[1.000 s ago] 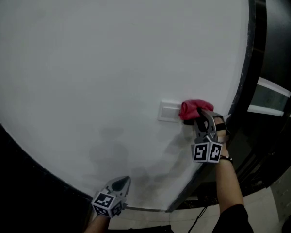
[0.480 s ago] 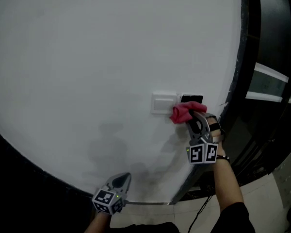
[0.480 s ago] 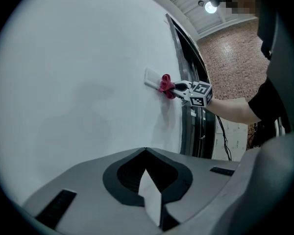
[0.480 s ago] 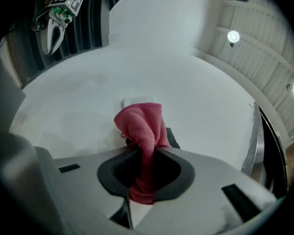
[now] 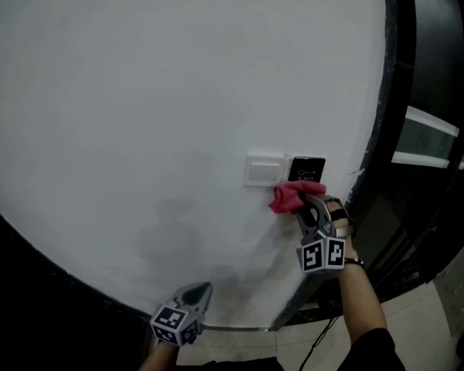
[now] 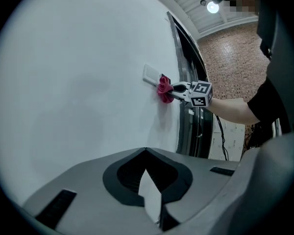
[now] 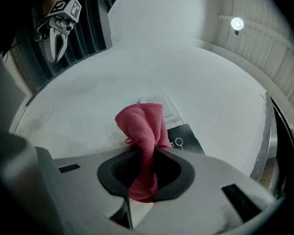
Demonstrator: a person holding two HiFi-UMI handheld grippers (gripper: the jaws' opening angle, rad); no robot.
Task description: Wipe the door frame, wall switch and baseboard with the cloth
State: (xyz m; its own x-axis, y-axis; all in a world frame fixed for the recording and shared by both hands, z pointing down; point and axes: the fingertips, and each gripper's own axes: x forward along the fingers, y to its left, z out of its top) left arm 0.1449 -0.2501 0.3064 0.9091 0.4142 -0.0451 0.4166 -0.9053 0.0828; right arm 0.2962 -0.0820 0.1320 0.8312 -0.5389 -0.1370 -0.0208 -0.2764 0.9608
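Cloth [image 5: 288, 198] clamped in right gripper [image 5: 304, 204], against wall [image 5: 139, 130] at 6 o'clock of black panel [image 5: 307, 168].
Left gripper [image 6: 146, 153] closed, empty, told only by left gripper view; wall switch [image 5: 264, 170] at cloth's 11 o'clock.

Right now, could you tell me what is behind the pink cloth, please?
The white wall, just under the white switch and black panel. Whether the cloth covers their lower edges cannot be seen.
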